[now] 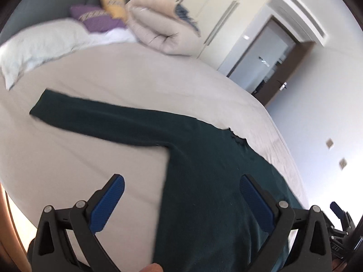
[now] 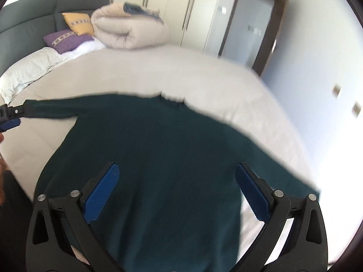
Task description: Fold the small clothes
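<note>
A dark green long-sleeved top (image 2: 158, 140) lies flat on the beige bed sheet (image 2: 181, 74), neck away from me, sleeves spread left and right. In the left wrist view the top (image 1: 204, 158) fills the lower right, its left sleeve (image 1: 90, 115) stretching left. My left gripper (image 1: 181, 181) is open and empty above the top's left side edge. My right gripper (image 2: 177, 170) is open and empty above the top's body. The left gripper's fingertips (image 2: 10, 117) show at the left edge of the right wrist view, beside the left sleeve's cuff.
A folded beige duvet (image 2: 129, 31), purple cushion (image 2: 65, 39) and yellow cushion (image 2: 79, 23) lie at the bed's head by a grey headboard (image 2: 34, 11). White pillow (image 1: 40, 45) at far left. Wardrobe doors and a dark-framed door (image 2: 249, 25) stand beyond the bed.
</note>
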